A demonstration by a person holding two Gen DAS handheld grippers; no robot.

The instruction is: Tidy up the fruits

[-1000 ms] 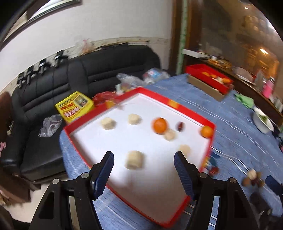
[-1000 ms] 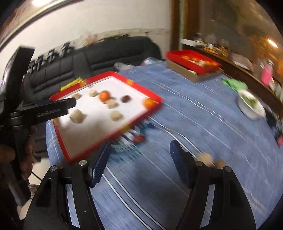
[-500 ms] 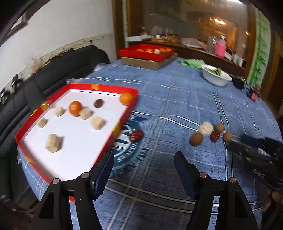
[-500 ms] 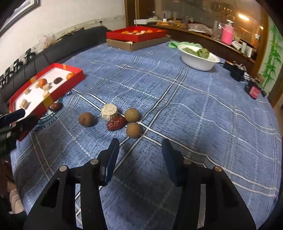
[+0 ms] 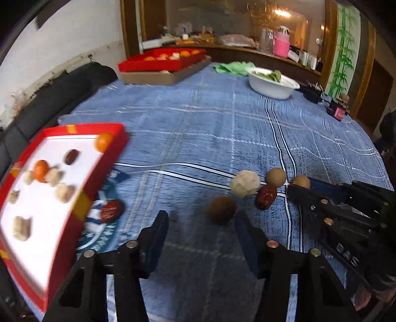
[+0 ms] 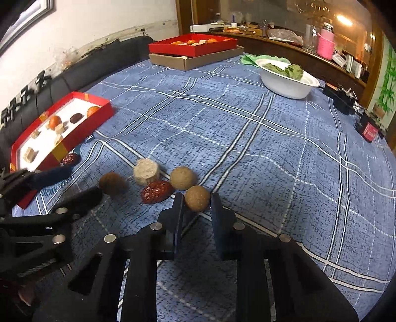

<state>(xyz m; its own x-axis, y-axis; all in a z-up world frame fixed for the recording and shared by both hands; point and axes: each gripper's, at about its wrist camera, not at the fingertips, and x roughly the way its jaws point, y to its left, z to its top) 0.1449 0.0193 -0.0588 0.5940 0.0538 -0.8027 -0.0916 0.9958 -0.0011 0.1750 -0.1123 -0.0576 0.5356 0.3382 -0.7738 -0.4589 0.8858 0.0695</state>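
white wall [image 6: 99, 22], black sofa [image 6: 81, 71], wooden counter [image 6: 284, 47]

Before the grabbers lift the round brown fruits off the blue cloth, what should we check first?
1. Right gripper pinching the tan round fruit: ok, pads touch both sides.
2. Left gripper lined up on the dark brown round fruit: ok, jaws closing, not gripping yet.
3. Wrinkled red date clear of the right fingers: cannot tell, very close.
4. Room in the red tray with the white floor: ok.
5. Grippers apart from each other: ok, but near.
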